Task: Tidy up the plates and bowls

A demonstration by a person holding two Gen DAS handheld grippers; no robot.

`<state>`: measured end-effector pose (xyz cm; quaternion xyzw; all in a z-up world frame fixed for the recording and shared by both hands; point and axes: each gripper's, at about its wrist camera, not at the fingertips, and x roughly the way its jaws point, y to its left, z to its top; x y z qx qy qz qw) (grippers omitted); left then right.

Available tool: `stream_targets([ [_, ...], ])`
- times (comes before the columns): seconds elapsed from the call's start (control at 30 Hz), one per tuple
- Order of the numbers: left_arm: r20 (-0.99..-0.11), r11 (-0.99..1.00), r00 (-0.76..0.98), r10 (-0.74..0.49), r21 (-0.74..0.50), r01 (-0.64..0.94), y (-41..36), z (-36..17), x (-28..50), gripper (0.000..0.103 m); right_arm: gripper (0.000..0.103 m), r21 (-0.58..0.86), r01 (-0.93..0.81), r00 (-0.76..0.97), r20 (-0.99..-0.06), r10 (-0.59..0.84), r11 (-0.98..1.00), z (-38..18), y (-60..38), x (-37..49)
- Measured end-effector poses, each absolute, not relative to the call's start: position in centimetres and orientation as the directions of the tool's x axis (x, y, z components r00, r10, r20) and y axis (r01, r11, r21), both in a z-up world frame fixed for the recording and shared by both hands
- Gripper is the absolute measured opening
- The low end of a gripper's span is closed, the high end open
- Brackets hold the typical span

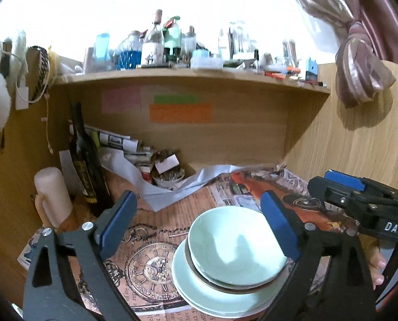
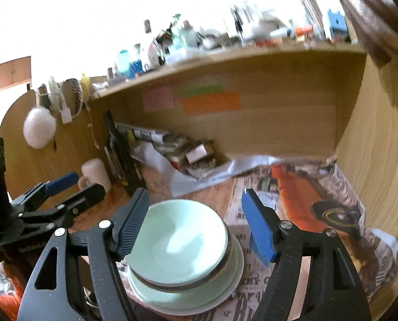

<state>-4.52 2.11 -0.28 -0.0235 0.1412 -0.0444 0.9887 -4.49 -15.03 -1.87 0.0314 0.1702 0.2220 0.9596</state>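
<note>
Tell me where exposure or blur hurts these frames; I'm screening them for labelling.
Left wrist: wall above the shelf blown out white, bottles soft; bowl sharp, with a soft shadow inside. Right wrist: the same washout, motion blur smearing shelf clutter, bowl fairly sharp, with glare.

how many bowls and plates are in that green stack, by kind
Bowls: 2, a pale green bowl nested in a brown-rimmed bowl
Plates: 2, a pale green plate with another plate's edge showing beneath
Total: 4
Edges are blurred, so the lower counts are my best reading.
</note>
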Motion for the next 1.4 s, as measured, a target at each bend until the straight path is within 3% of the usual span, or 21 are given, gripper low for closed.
stream_targets([
  [0.07, -0.266, 0.995, 0.96, -0.092, -0.061, 0.078, 2.0, -0.1, -4.9, 0.1, 0.08, 0.133, -0.421, 0.85, -0.289, 0.441, 0.897, -1.6, -15.0, -5.2],
  [0.33, -0.232, 0.997, 0.97, -0.075, -0.038, 0.068, 1.2, 0.0, -6.7, 0.101, 0.094, 0.131, -0.419, 0.865, -0.244, 0.439, 0.899, -1.4, -14.8, -6.7],
  [1.4, -0.201, 0.998, 0.978, -0.06, -0.034, 0.055, 0.8, 0.2, -8.0, 0.103, 0.101, 0.128, -0.408, 0.877, -0.222, 0.427, 0.904, -1.5, -14.4, -8.1],
])
